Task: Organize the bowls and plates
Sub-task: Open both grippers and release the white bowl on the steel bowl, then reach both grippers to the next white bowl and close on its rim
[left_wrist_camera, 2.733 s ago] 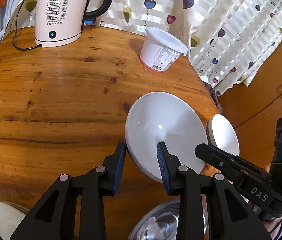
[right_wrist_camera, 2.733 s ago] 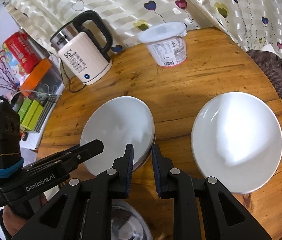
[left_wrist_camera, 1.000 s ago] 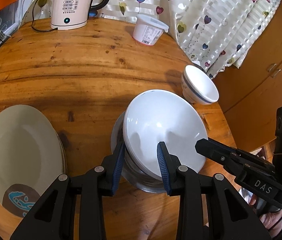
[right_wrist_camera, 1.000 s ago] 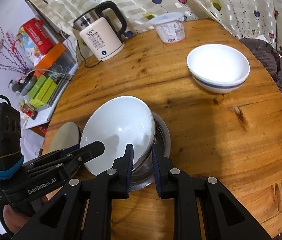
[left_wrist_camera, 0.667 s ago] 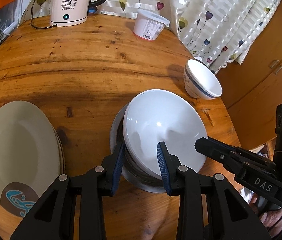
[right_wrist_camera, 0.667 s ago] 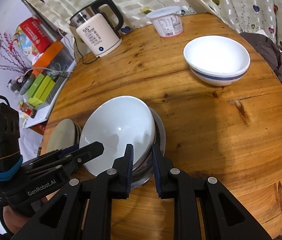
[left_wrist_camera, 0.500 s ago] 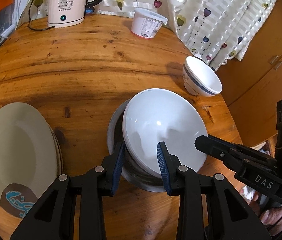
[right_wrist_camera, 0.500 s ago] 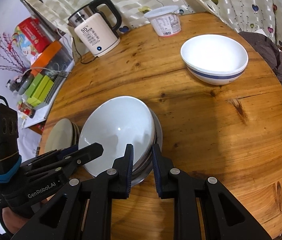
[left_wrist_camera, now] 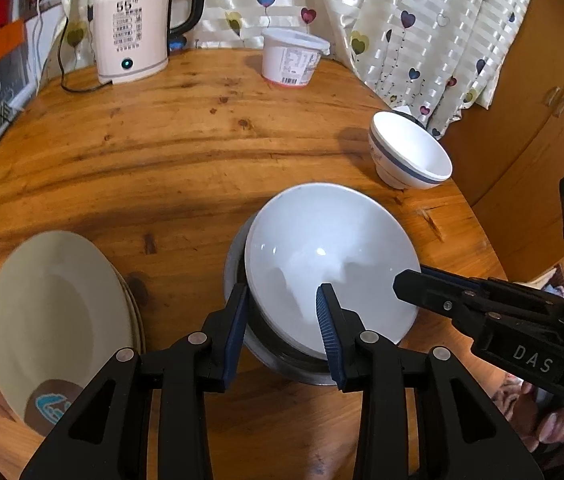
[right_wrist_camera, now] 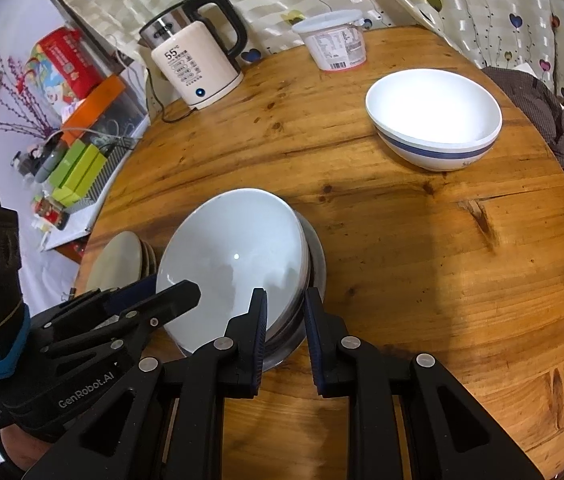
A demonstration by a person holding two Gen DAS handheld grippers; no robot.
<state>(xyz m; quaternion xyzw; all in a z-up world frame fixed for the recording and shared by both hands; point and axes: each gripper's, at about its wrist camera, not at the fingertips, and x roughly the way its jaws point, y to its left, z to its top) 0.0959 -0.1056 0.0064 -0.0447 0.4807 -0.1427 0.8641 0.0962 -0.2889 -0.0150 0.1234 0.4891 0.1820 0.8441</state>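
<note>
Opening the left claw across the near rim of the white bowl: one pad outside the wall, the other over the inside, the rim lying between them with slack showing. Pinching that bowl's rim with the right claw at 4 o'clock of the bowl in the left view, jaws narrow, one pad inside and one outside.

Resting the white bowl inside the steel bowl, off-centre, with the steel rim showing from 6 to 10 o'clock. Showing further white rims under it in the right view; cannot tell how many.

Standing both near the desk edge closest to the cameras. Lying at 8 o'clock in the left view, just beside the steel bowl: cream plates, stacked, a brown and blue mark on the top one. Sitting apart at 2 o'clock, by the desk edge: banded bowl, upright. Standing far across the desk, by the curtain: kettle at 11 o'clock, lidded tub at 12 o'clock.
</note>
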